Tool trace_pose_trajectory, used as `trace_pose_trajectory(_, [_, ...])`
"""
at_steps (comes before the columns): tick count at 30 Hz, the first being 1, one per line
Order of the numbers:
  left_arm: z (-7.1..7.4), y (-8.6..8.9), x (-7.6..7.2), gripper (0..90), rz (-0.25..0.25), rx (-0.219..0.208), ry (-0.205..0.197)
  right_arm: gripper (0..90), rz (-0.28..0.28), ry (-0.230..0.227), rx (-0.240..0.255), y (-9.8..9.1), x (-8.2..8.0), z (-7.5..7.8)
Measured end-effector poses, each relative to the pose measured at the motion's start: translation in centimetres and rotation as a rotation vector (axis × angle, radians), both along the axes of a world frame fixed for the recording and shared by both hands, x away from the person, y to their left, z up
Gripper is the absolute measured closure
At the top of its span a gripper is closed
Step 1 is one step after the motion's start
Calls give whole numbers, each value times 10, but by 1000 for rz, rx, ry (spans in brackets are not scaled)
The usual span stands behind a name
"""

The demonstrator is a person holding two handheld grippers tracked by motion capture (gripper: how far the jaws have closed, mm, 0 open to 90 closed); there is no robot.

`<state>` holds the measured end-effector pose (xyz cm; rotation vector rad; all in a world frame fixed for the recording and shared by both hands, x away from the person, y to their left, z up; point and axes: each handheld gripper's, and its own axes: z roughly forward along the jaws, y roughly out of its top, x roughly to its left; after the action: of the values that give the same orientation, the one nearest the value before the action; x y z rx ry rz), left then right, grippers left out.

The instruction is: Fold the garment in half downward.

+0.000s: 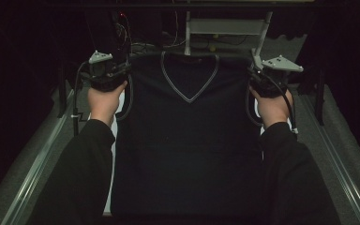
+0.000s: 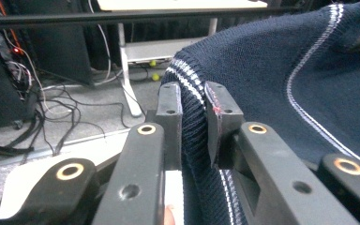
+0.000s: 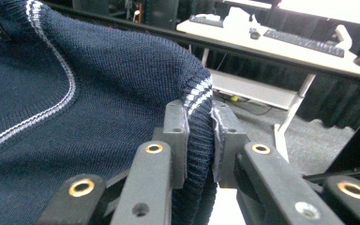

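Note:
A navy knitted V-neck vest (image 1: 187, 140) with white trim hangs spread between my two grippers, its lower part draped toward me. My left gripper (image 1: 117, 70) is shut on the vest's left shoulder; in the left gripper view the ribbed, white-striped armhole edge (image 2: 192, 101) is pinched between the pads of the left gripper (image 2: 193, 108). My right gripper (image 1: 258, 75) is shut on the right shoulder. The right gripper view has the striped edge (image 3: 199, 96) squeezed between the right gripper (image 3: 200, 124) pads. A hand holds each gripper.
A white table surface (image 1: 115, 140) shows beside the vest, with metal rails (image 1: 37, 164) along both sides. Beyond the table stand a white desk frame (image 1: 227, 26), floor cables (image 2: 61, 108) and a desk with keyboards (image 3: 304, 40).

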<state>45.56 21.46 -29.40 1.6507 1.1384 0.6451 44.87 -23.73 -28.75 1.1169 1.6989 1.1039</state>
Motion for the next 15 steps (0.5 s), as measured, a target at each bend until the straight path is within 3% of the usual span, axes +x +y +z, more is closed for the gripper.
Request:
trace_pose_trajectory(5, [-18, 3, -16, 742, -53, -30, -3, 789, 24, 18, 28, -8, -13, -22])
trace_pose_trajectory(9, [-36, 5, -37, 742, -92, -18, -8, 789, 50, 24, 37, -13, -31, -40])
trace_pose_trajectory(11, [-44, 8, -49, 742, -104, -23, -10, 789, 67, 25, 18, -15, -41, -49])
trace_pose_trajectory(12, [-48, 9, -55, 741, -114, -15, -13, 788, 88, 25, 7, -16, -53, -57])
trace_pose_trajectory(15, [-60, 10, -74, 740, -136, 20, -8, 788, 119, 25, 9, -18, -65, -65])
